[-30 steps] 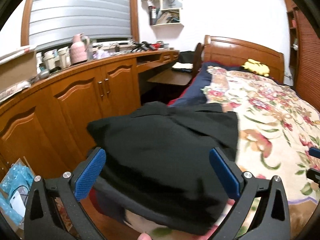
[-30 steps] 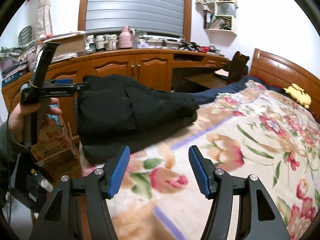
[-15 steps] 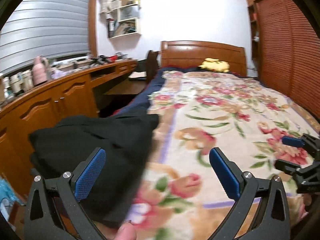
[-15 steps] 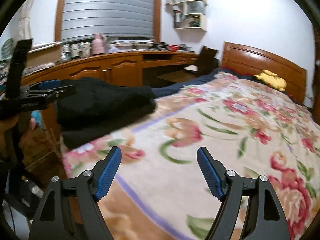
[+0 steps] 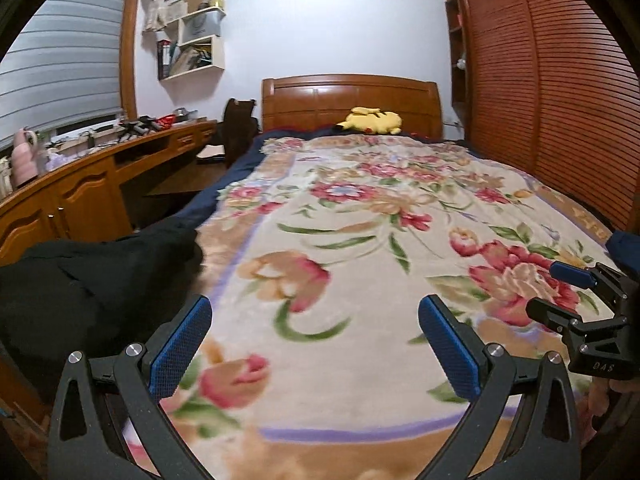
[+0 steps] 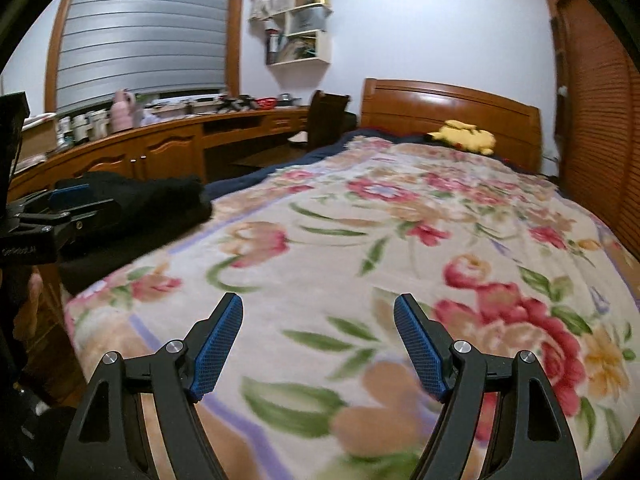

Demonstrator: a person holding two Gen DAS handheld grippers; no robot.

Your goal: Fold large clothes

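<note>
Both jaws stand apart and hold nothing: my left gripper and right gripper have swung away from the black garment, now lying, folded I think, at the bed's left edge. This garment looks finished.

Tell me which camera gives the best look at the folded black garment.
The left wrist view: the black garment fills its lower-left area, with surface creases visible at the bed edge. In the right wrist view the garment looks smaller and farther off, and the left gripper hides part of it.
</note>
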